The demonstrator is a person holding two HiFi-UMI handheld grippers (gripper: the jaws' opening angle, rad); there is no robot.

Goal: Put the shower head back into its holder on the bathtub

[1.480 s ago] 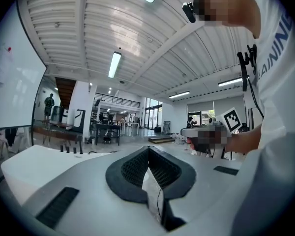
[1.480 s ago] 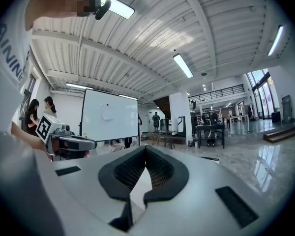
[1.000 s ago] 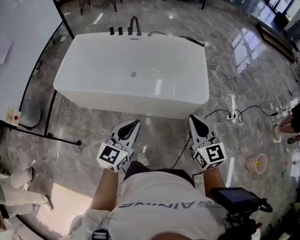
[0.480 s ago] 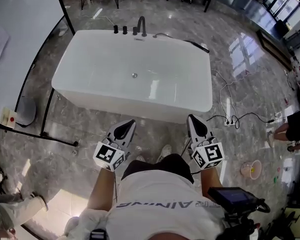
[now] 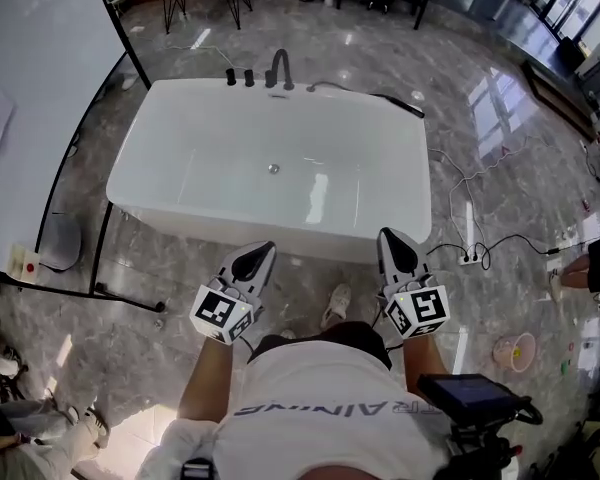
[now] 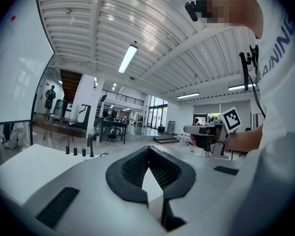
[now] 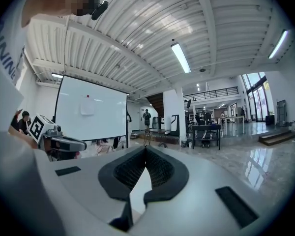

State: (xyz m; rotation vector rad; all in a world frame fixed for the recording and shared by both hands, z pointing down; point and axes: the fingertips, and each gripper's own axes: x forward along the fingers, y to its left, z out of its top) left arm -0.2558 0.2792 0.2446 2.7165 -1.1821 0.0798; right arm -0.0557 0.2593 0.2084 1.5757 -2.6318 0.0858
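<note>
Here, the left gripper and right gripper hang before the white bathtub.
Both pairs of jaws are closed with nothing between them, at the bathtub's 6 o'clock; the black shower head lies on its far rim near 1 o'clock, right of the faucet.

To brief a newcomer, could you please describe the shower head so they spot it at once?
Find the white bathtub, then its far rim, where three short dark taps and a curved spout stand. The shower head is the dark piece lying flat near that rim's right corner, whereas its neighbours all stand upright.
</note>
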